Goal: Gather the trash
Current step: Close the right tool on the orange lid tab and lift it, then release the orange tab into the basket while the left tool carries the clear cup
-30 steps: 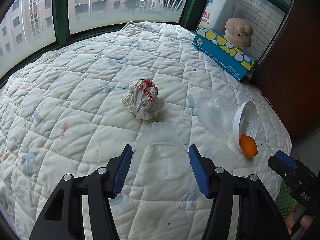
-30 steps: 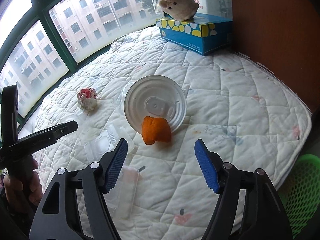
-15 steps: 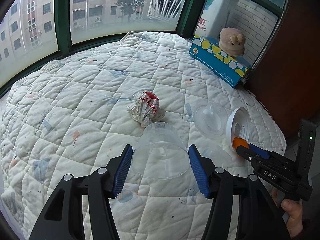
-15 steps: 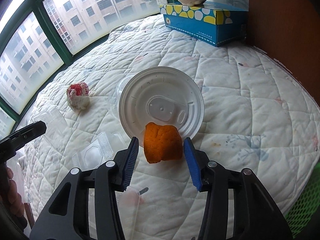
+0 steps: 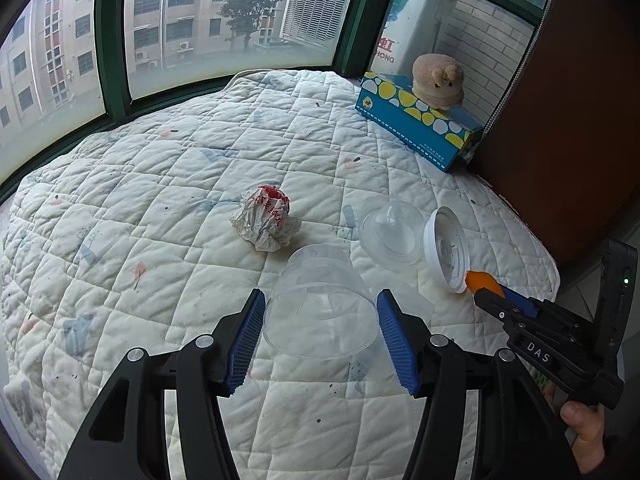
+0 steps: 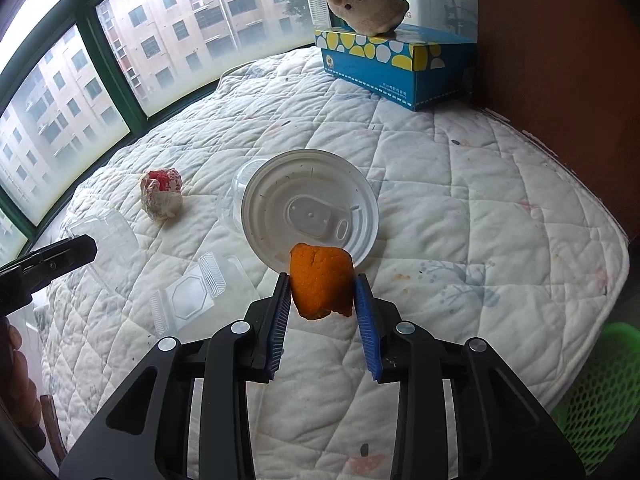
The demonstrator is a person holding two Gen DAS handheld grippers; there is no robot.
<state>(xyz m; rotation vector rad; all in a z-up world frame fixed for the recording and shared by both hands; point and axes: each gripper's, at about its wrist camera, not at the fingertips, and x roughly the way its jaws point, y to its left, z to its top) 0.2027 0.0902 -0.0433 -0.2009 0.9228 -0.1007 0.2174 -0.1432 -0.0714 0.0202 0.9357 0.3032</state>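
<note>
Between the blue pads of the right gripper (image 6: 322, 294) sits one orange peel (image 6: 321, 287), pinched on both sides, long axis roughly upright, against one white lid (image 6: 310, 207) tilted on the quilt (image 6: 460, 208). One clear cup (image 5: 320, 312) lies on its side, mouth toward the camera, between the spread pads of the left gripper (image 5: 321, 338). One crumpled wrapper (image 5: 266, 222) lies beyond.

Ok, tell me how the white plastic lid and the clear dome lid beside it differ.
The white lid is opaque, while the clear dome lid is see-through. The white lid is nearly flat with a moulded sip tab; the dome lid bulges into a raised centre. The white lid stands tilted on its edge, leaning by the orange peel; the dome lid lies flat on the quilt. Both are round plastic drink lids, side by side.
</note>
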